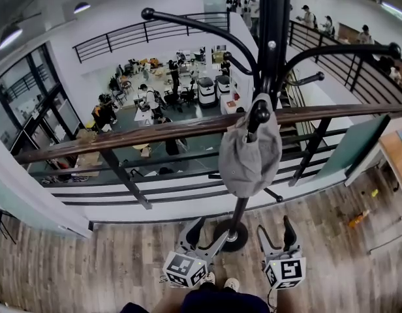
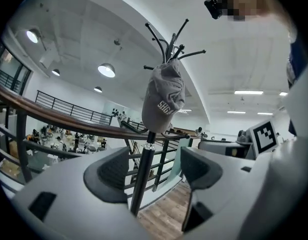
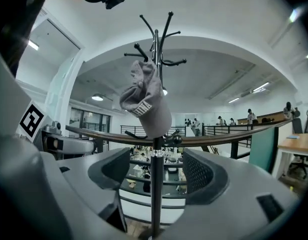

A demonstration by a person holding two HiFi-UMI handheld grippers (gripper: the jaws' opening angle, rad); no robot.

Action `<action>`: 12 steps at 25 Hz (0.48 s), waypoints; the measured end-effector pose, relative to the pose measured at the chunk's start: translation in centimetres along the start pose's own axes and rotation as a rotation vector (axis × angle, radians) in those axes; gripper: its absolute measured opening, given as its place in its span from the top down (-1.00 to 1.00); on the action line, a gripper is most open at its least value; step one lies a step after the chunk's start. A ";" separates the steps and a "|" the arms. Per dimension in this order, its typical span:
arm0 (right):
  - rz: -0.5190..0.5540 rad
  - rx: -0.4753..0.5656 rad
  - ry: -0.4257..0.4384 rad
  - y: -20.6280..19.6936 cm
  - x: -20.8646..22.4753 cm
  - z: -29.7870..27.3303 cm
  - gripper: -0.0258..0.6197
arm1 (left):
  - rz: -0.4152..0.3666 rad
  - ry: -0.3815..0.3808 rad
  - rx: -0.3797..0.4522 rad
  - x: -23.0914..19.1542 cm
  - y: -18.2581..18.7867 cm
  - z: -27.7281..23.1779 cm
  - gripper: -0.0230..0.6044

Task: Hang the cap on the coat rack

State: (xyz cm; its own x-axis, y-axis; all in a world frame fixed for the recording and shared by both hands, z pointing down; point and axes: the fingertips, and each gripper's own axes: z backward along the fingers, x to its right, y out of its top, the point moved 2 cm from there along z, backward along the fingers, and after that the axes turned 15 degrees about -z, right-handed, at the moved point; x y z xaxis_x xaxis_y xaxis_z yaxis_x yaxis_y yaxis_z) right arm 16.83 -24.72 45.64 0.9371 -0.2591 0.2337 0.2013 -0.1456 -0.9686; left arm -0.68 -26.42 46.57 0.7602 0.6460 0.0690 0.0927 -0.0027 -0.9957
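A grey cap (image 1: 248, 154) hangs on a lower hook of the black coat rack (image 1: 271, 38), in front of its pole. It also shows in the left gripper view, cap (image 2: 164, 96), and in the right gripper view, cap (image 3: 147, 101). My left gripper (image 1: 204, 237) is low beside the rack's round base (image 1: 228, 237), and my right gripper (image 1: 277, 232) is to the right of the base. Both point up at the cap from well below it. The left gripper (image 2: 151, 171) and the right gripper (image 3: 156, 171) are open and empty. The pole shows through each gap, and neither gripper's pads touch it.
A railing with a wooden handrail (image 1: 142, 134) runs just behind the rack, and beyond it is a drop to a lower floor with people and desks. The floor here is wooden planks (image 1: 109, 259). A desk edge (image 1: 395, 155) stands at the right. The person's shoes (image 1: 230, 283) are by the grippers.
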 end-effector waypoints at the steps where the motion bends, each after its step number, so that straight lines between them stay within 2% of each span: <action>1: 0.004 -0.013 -0.003 -0.5 0.0 0.0 -0.10 | 0.004 0.004 -0.009 0.0 -0.4 0.1 -0.06; 9: -0.022 -0.026 -0.019 -1.0 0.2 -0.2 -0.10 | -0.014 0.020 -0.009 -0.4 -0.3 -0.1 -0.06; 12: -0.011 -0.025 -0.015 -1.0 0.0 -0.2 -0.07 | -0.027 0.012 -0.011 -0.2 -0.3 -0.2 0.01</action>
State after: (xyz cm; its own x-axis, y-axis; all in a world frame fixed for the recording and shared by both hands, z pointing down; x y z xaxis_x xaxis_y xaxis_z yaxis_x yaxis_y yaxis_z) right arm 16.56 -24.73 46.66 0.9392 -0.2427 0.2430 0.2047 -0.1724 -0.9635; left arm -0.76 -26.73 46.87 0.7650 0.6368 0.0963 0.1200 0.0060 -0.9928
